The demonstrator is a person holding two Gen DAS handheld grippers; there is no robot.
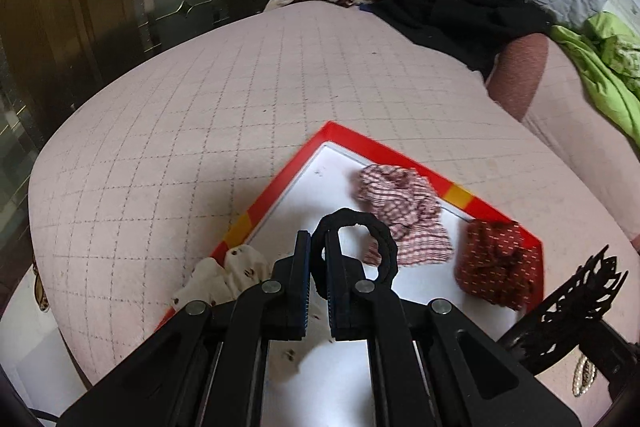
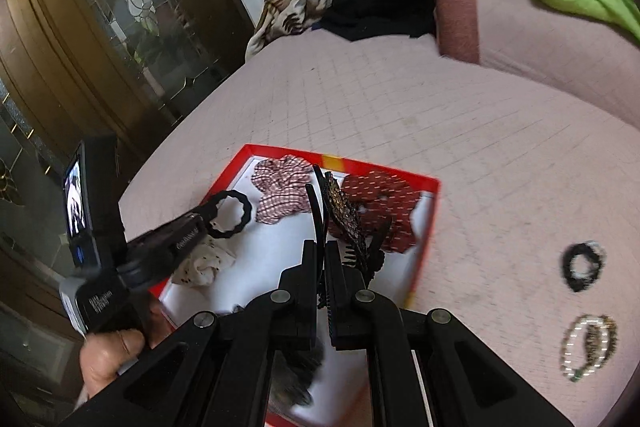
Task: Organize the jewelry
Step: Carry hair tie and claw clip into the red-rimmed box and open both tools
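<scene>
Left gripper (image 1: 318, 259) clenched on the black hair tie (image 1: 360, 247), over the near-left of the red tray (image 1: 384, 143); light, springy; right gripper (image 2: 320, 263) pinching the hair claw (image 2: 344, 215) by one rigid, brittle edge.

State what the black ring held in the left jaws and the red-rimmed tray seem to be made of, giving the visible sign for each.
Black ring: probably matte elastic fabric or rubbery cord; its ridged, bumpy outline shows no shine. Red-rimmed tray: likely cardboard or thin board, with flat printed red and yellow edges and a smooth white floor; coated plastic cannot be excluded.
</scene>
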